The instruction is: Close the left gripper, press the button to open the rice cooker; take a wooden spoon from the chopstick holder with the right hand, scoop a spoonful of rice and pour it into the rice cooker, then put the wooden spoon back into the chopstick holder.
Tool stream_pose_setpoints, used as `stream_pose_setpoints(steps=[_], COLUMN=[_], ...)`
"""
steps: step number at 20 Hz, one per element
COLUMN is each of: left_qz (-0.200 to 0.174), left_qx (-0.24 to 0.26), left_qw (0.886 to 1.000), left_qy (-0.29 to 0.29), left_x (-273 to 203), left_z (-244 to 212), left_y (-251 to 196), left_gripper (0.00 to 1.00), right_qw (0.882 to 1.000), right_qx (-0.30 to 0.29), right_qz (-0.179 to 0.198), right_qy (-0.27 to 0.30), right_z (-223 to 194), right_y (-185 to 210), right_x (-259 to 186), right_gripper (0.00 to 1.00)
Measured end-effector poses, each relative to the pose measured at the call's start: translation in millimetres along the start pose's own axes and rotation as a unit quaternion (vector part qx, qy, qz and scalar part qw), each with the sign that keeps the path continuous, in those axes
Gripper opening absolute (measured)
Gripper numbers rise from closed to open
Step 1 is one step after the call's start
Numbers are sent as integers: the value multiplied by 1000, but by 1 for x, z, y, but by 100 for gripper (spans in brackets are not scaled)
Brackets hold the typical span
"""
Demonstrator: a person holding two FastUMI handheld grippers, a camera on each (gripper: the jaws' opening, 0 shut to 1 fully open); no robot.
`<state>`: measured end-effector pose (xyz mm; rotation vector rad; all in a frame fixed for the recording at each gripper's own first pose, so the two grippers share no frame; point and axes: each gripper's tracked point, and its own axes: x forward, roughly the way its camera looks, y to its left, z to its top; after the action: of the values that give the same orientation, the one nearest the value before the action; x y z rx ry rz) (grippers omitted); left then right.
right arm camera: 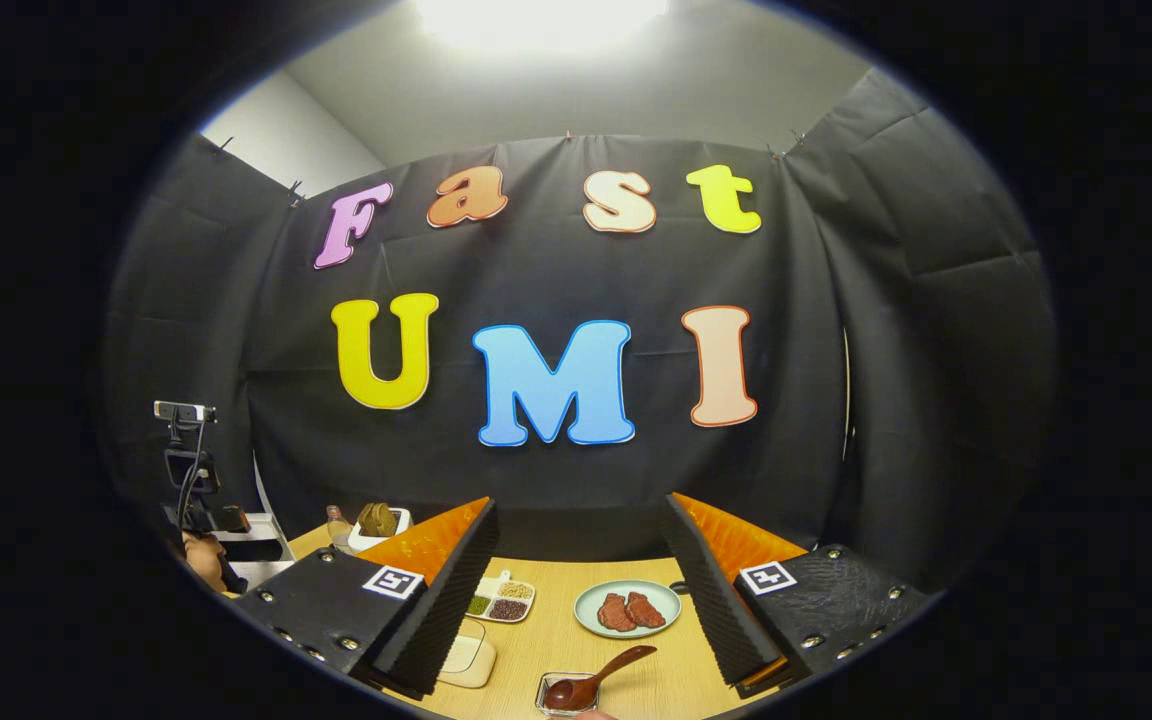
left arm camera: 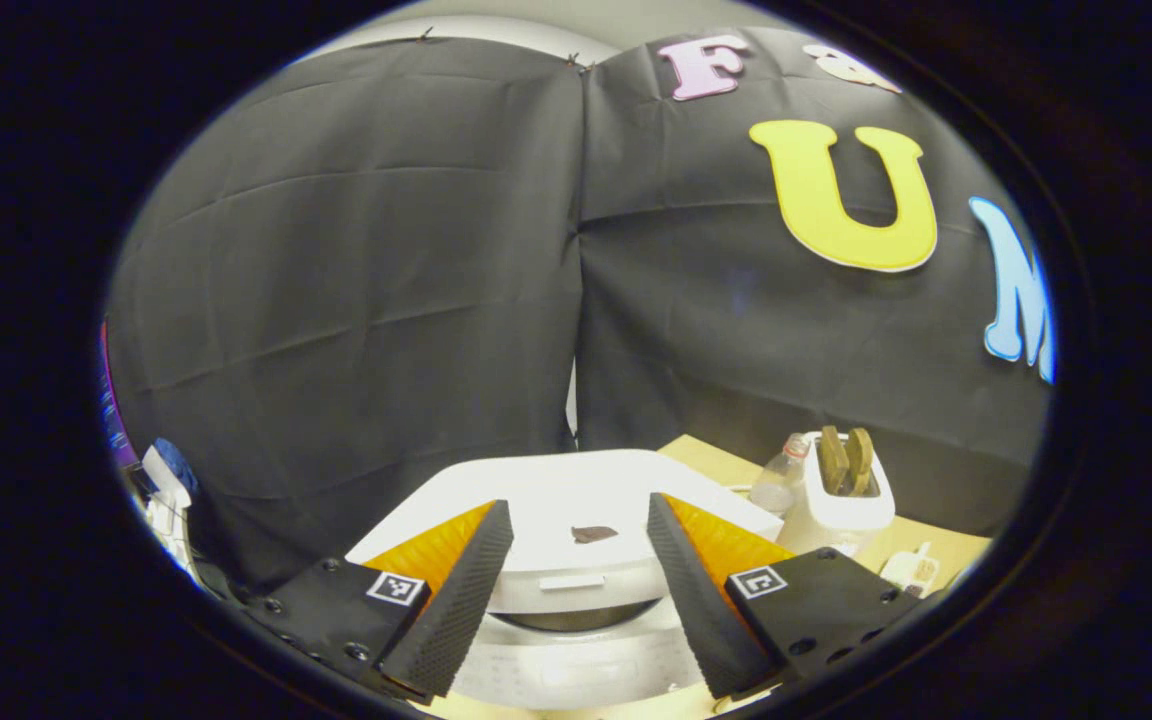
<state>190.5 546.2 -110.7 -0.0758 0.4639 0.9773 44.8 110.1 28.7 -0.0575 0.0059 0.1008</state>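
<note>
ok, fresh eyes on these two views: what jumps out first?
In the left gripper view, the white rice cooker sits dead ahead between the open left gripper fingers, lid down, with the white chopstick holder and its wooden handles to the right. In the right gripper view, the open right gripper frames a plate of reddish pieces, with a dark spoon in a small dish below.

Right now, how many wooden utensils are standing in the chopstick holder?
2. Both wooden utensils stand side by side in the white chopstick holder, right of the rice cooker. Their lower parts are hidden inside; shorter ones may be hidden too.
</note>
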Motion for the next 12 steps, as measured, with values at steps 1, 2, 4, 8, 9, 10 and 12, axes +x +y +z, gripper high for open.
stream_pose_setpoints(steps=[1, 2, 4, 8, 9, 10, 12], left_qz=[1, 4, 6, 7, 7, 6, 4], left_qx=[0, 1, 5, 3, 4, 5, 6], left_qw=[1000, 1000, 1000, 1000, 1000, 999, 999], left_qy=[1, -1, 1, 24, 30, 38, 48], left_x=[1, 1, 1, 6, 7, 9, 10], left_z=[-1, 0, -2, -6, -6, -6, -12], left_y=[1, 3, 0, 1, 0, 1, 0], left_gripper=[96, 97, 96, 96, 96, 97, 97], right_qw=[1000, 1000, 1000, 1000, 1000, 1000, 1000], right_qx=[-2, -4, -5, -3, -3, -3, -5], right_qz=[0, 0, -1, -5, -6, -6, -8], right_qy=[1, 2, 4, 10, 11, 10, 9], right_z=[0, -1, -3, -6, -6, -5, -5], right_y=[1, 0, 0, -1, -2, -2, -2], right_x=[-1, -2, -4, -8, -8, -9, -11], right_gripper=[99, 99, 99, 99, 99, 99, 99])
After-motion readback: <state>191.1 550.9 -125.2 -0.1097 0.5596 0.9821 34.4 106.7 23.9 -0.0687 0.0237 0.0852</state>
